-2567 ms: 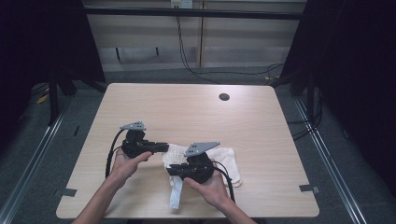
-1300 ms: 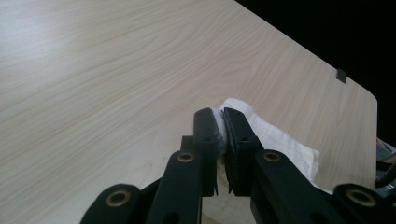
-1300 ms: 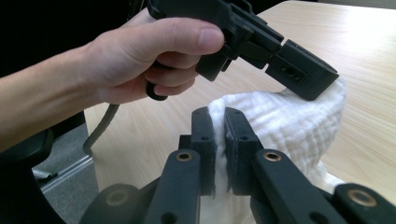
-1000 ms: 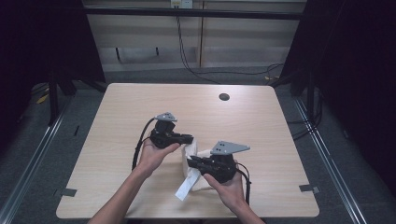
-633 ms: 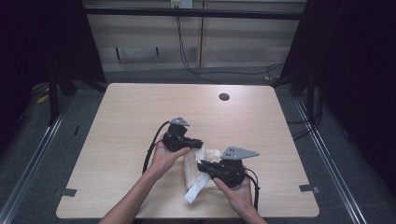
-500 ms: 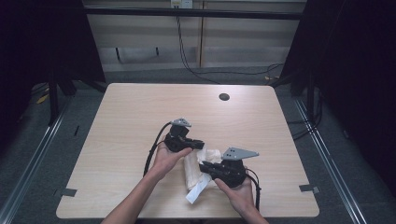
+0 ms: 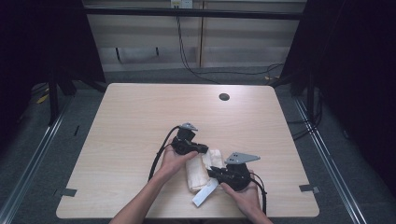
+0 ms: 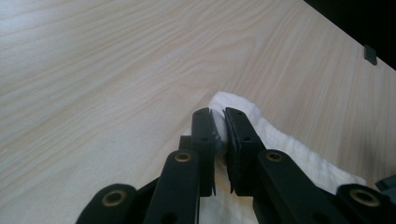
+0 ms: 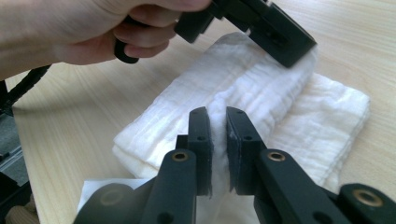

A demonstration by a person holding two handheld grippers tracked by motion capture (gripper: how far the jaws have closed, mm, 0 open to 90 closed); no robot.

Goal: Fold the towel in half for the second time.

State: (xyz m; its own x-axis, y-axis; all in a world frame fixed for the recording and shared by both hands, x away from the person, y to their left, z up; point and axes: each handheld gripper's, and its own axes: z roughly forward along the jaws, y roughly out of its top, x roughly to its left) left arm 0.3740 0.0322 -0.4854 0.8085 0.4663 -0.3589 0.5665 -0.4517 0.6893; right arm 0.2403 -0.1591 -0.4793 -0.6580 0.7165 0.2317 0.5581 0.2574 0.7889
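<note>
A white folded cloth (image 7: 198,171) lies on the wooden table (image 7: 140,121), front and right of centre. My left gripper (image 7: 206,150) is at the cloth's far end, a fold of cloth (image 8: 289,149) between its jaws. My right gripper (image 7: 211,173) is at the near end, its jaws either side of a raised ridge of cloth (image 9: 243,84). Both grippers' jaws have just been opening a little, with cloth still filling the narrow gaps (image 8: 218,116) (image 9: 217,116). The left gripper (image 9: 280,42) and its hand (image 9: 84,32) also show above the cloth in the right gripper view.
A flat white strip (image 7: 204,194) sticks out from under the cloth toward the front edge. A round cable hole (image 7: 224,96) sits at the table's back. Black cables trail from both grippers. Dark curtains flank the table, with metal rails on the floor.
Both hands have moved right and lowered. The cloth that hung stretched between the grippers now rests folded on the table.
</note>
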